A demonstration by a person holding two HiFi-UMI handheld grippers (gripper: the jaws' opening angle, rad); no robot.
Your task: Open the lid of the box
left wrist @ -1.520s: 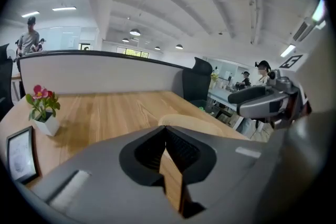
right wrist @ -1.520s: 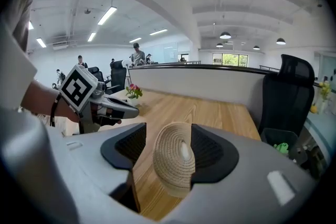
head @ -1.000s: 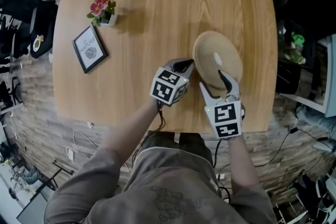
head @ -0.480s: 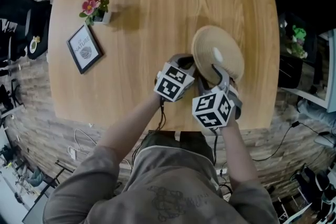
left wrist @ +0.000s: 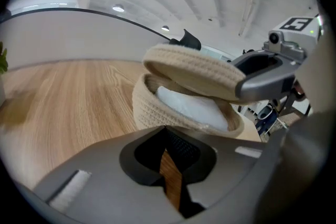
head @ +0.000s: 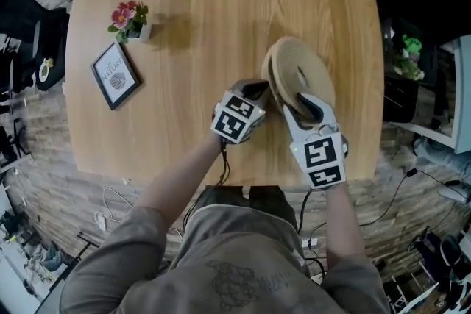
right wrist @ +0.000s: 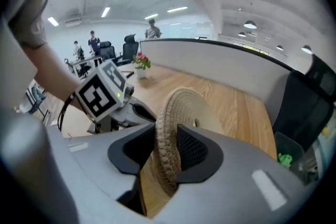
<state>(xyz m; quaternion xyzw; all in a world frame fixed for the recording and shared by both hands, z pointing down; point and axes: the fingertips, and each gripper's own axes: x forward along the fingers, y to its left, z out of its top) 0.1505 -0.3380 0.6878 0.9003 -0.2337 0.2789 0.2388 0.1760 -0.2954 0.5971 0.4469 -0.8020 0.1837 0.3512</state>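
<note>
A round woven box [head: 271,84] stands on the wooden table [head: 206,11], near its front right. Its woven lid [head: 298,73] is tilted up off the base. My right gripper [head: 305,103] reaches in from the front; its jaws are closing and the lid's rim [right wrist: 168,134] sits between the pads, which press on it. In the left gripper view the lid [left wrist: 194,71] hangs above the base [left wrist: 152,107], and something white [left wrist: 184,105] shows inside. My left gripper [head: 259,90] is shut with nothing in it, right beside the box's left wall.
A small pot of pink flowers [head: 130,20] and a framed picture [head: 115,74] stand at the table's left. A dark chair with green items [head: 408,55] is past the right edge. The table's front edge [head: 221,176] runs just under both grippers.
My right gripper has gone from open at the lid's front edge to gripping its rim, and the lid now tilts up off the base. The left gripper has stayed by the box.
</note>
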